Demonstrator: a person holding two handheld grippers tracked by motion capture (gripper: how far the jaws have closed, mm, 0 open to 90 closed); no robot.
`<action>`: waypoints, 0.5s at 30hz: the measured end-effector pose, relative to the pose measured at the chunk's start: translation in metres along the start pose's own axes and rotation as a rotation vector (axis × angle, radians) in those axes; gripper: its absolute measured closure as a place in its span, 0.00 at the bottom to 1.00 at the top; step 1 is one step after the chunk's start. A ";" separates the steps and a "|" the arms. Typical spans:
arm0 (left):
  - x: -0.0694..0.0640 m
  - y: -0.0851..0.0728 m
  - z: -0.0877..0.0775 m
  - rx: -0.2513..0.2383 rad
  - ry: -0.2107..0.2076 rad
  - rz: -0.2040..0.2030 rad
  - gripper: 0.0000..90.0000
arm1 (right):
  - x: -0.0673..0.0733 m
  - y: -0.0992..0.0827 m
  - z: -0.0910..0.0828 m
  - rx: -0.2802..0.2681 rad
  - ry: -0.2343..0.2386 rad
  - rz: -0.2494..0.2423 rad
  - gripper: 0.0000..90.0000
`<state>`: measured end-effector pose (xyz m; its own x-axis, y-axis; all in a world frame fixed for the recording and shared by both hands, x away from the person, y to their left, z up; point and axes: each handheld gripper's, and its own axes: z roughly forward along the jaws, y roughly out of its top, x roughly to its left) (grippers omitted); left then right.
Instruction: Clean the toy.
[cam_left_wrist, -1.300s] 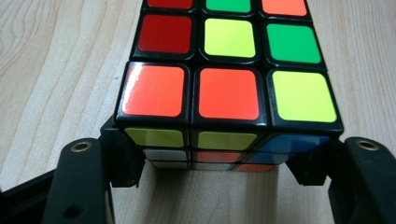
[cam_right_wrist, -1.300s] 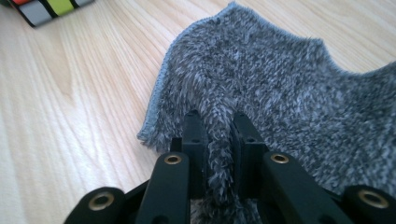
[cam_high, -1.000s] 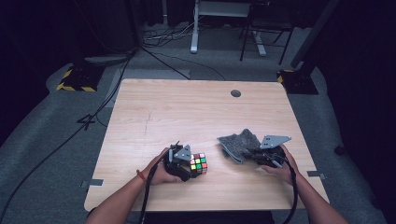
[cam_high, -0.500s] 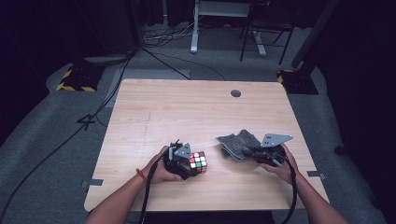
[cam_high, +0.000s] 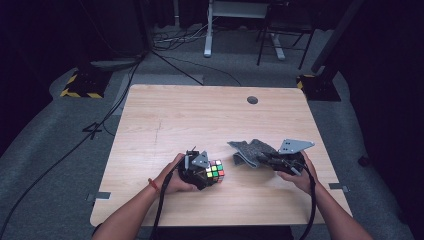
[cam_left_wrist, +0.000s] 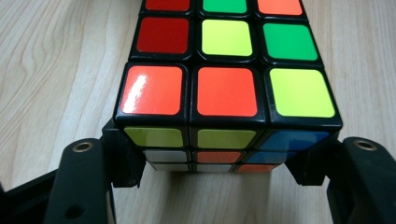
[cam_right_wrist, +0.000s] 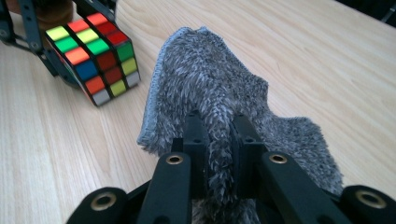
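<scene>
A scrambled puzzle cube (cam_high: 214, 171) rests on the wooden table (cam_high: 200, 120) near its front edge, left of centre. My left gripper (cam_high: 202, 172) is shut on it, its black jaws pressing the cube's two lower sides (cam_left_wrist: 224, 93). To the right lies a grey fluffy cloth (cam_high: 252, 151). My right gripper (cam_high: 272, 161) is shut on a fold of that cloth (cam_right_wrist: 219, 93), with the fabric pinched between its jaws. The right gripper view also shows the cube (cam_right_wrist: 93, 56) beyond the cloth, held by the other gripper.
A round cable hole (cam_high: 252, 100) sits near the table's far edge. Desk legs, a chair base and cables (cam_high: 210, 35) stand on the grey floor behind the table. Bare wood lies across the far half of the table.
</scene>
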<state>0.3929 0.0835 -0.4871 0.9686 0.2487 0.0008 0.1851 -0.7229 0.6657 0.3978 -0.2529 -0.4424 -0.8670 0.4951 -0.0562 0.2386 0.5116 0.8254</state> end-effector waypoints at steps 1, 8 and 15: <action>0.001 0.003 0.001 -0.003 -0.007 -0.007 0.38 | 0.001 0.003 0.000 -0.006 -0.002 -0.002 0.89; -0.004 0.026 0.013 0.014 -0.024 0.030 0.38 | 0.012 0.025 0.001 -0.062 0.003 -0.029 0.89; -0.008 0.035 0.018 0.036 -0.010 0.045 0.38 | 0.032 0.040 0.010 -0.069 0.072 -0.076 0.89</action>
<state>0.3947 0.0443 -0.4771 0.9777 0.2088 0.0229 0.1465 -0.7561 0.6379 0.3836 -0.2097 -0.4167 -0.9113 0.4035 -0.0819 0.1424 0.4954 0.8569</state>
